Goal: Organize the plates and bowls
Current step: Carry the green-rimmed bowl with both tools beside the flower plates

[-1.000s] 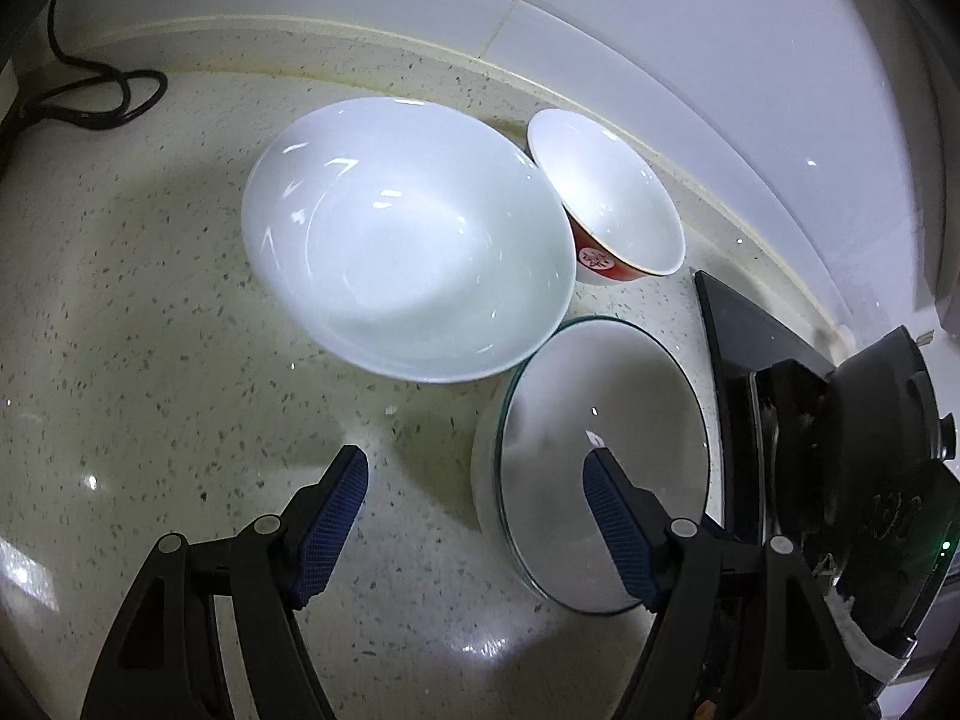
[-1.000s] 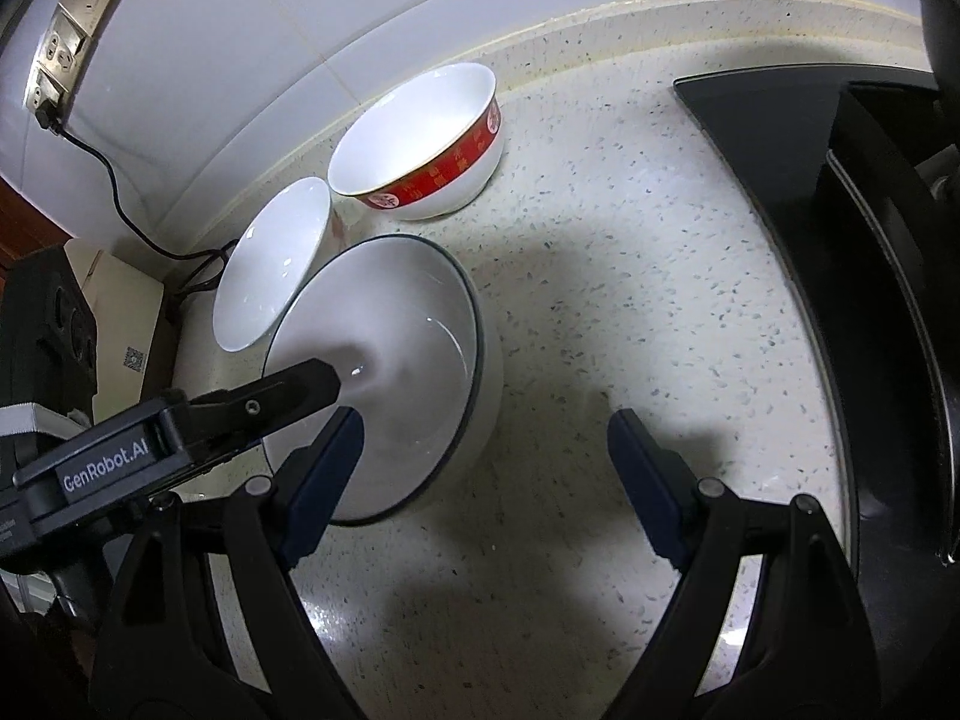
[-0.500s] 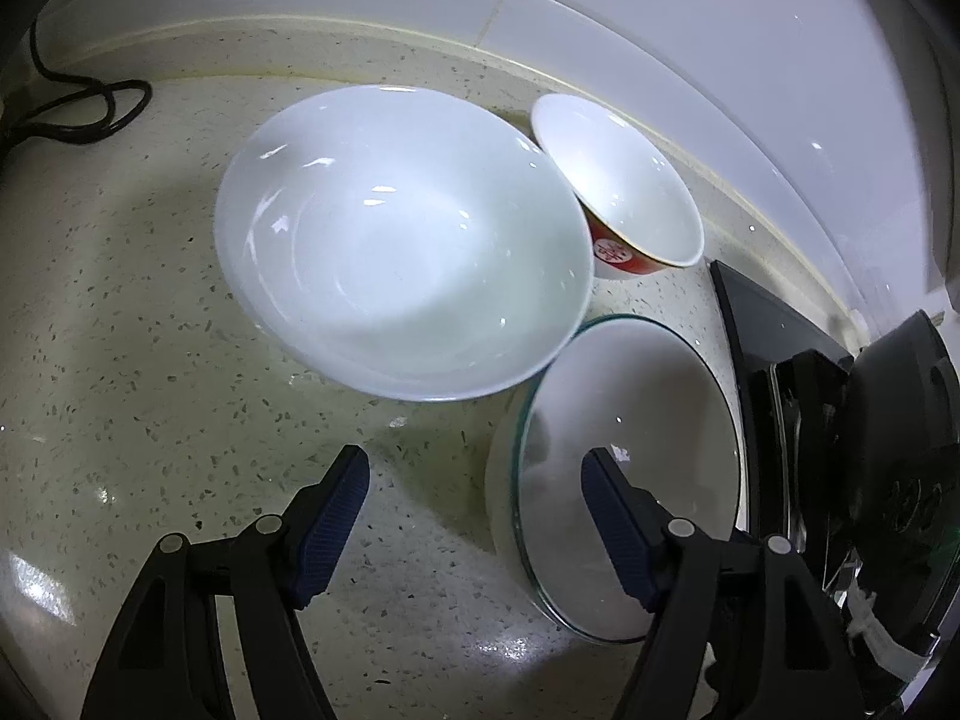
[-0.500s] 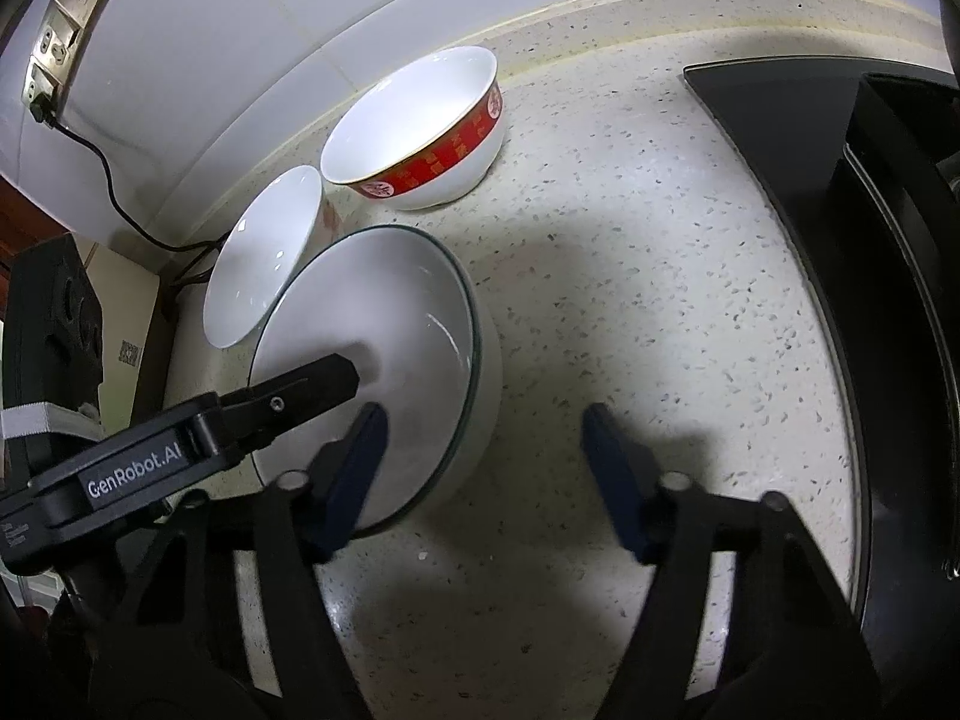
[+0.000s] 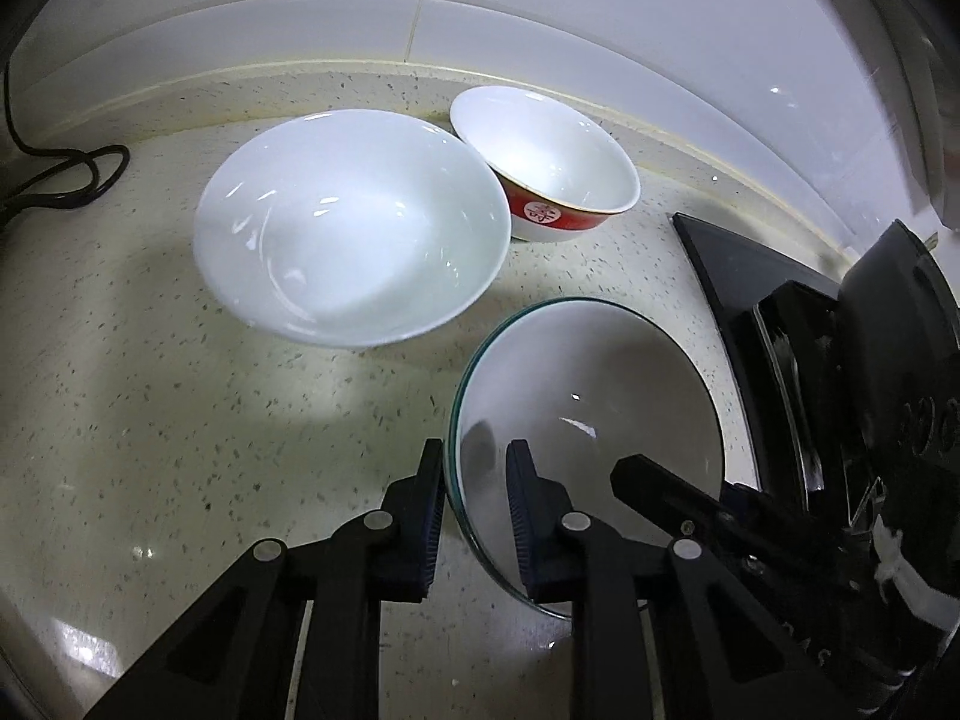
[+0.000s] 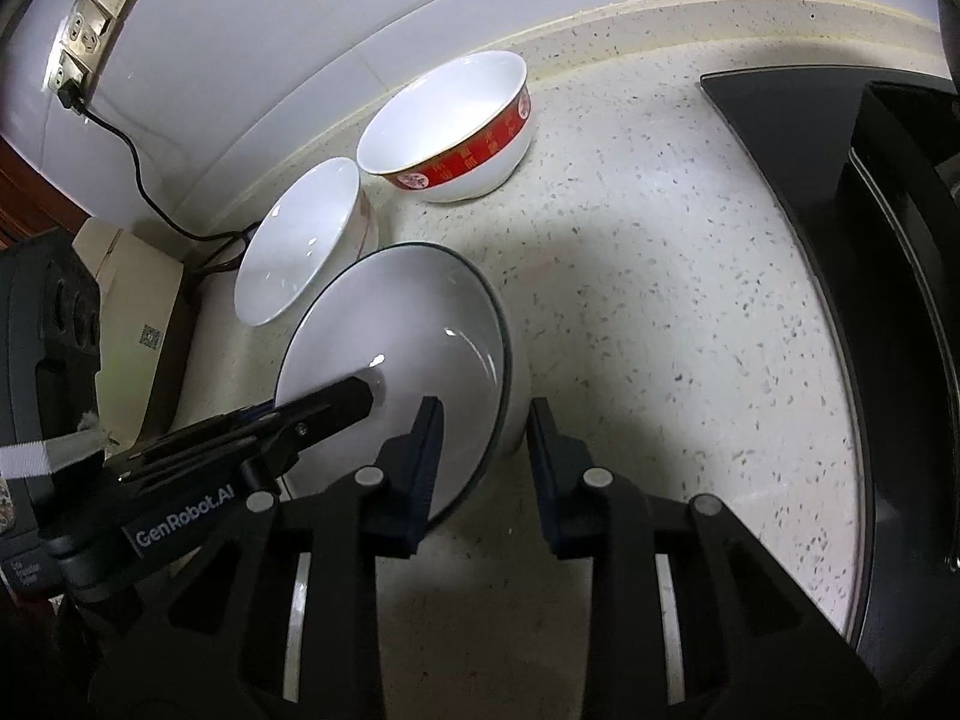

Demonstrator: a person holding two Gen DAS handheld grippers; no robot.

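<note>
A white bowl with a dark green rim (image 5: 600, 384) (image 6: 414, 324) stands on the speckled counter. My left gripper (image 5: 474, 468) is shut on its left rim. My right gripper (image 6: 486, 438) straddles its right rim, one finger inside and one outside, with a gap between pads and rim. A large plain white bowl (image 5: 354, 222) (image 6: 294, 240) sits to the left. A white bowl with a red band (image 5: 552, 168) (image 6: 450, 126) sits at the back by the wall.
A black stove top (image 5: 774, 312) (image 6: 840, 192) lies to the right. A black power cord (image 5: 66, 174) (image 6: 138, 174) lies at the far left by the wall, under wall sockets (image 6: 90, 30). A tan box (image 6: 138, 300) stands at the left.
Both grippers have narrowed from wide open. The left one has shut on the green-rimmed bowl's left rim; the right one has moved over its right rim.
</note>
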